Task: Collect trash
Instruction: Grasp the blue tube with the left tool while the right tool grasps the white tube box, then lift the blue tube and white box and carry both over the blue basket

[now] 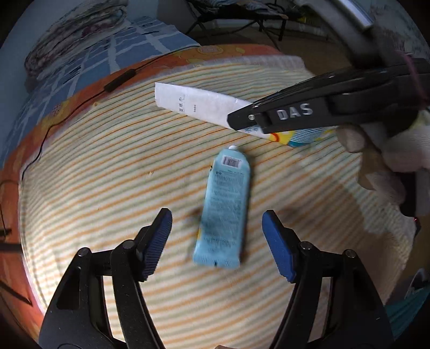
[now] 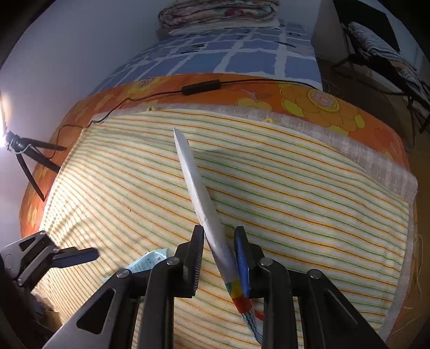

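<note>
A flattened light-blue tube (image 1: 224, 209) with a barcode lies on the striped blanket (image 1: 107, 171), between and just ahead of my open left gripper (image 1: 217, 228). Its edge shows in the right wrist view (image 2: 150, 259). My right gripper (image 2: 219, 241) is shut on a long white wet-wipe wrapper (image 2: 199, 188) with a colourful end, held above the blanket. In the left wrist view the wrapper (image 1: 199, 103) sticks out from the right gripper (image 1: 242, 118) at upper right.
The striped blanket (image 2: 295, 188) covers an orange flowered mattress (image 2: 322, 104). A black cable with an inline switch (image 2: 201, 87) runs along its far edge. Folded quilts (image 2: 217, 12) lie on a blue checked sheet beyond. The left gripper (image 2: 67, 256) shows at lower left.
</note>
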